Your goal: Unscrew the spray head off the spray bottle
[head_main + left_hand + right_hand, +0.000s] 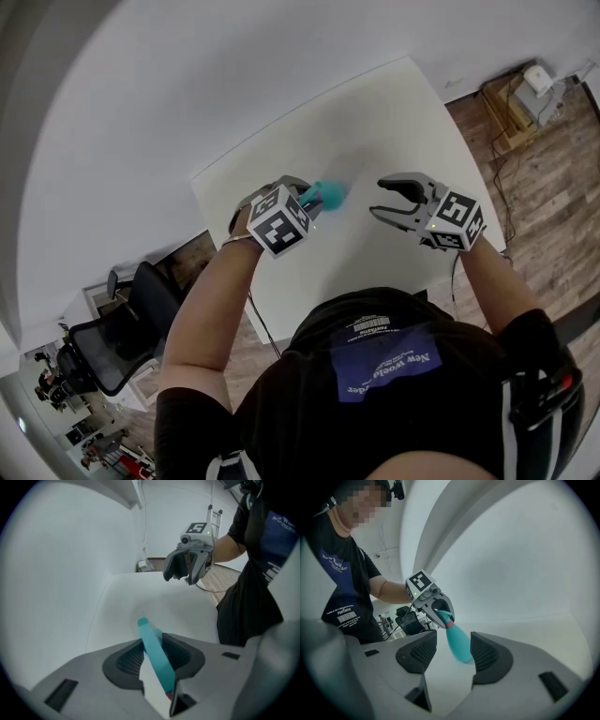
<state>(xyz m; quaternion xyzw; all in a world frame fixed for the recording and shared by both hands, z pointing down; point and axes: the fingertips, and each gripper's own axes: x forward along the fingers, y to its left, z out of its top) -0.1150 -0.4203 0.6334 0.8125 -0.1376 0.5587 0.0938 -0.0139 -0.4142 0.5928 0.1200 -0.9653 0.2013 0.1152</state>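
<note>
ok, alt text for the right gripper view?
The left gripper grips a teal spray bottle by its spray head, above a pink collar, over a white table. In the foreground, the right gripper frames it, jaws apart, touching nothing; a person in a dark T-shirt stands at left.

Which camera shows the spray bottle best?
The right gripper view: the whole teal spray bottle shows, gripped by its spray head. The head view gives a blurred teal patch; the left gripper view, only the head between its fingers.
</note>
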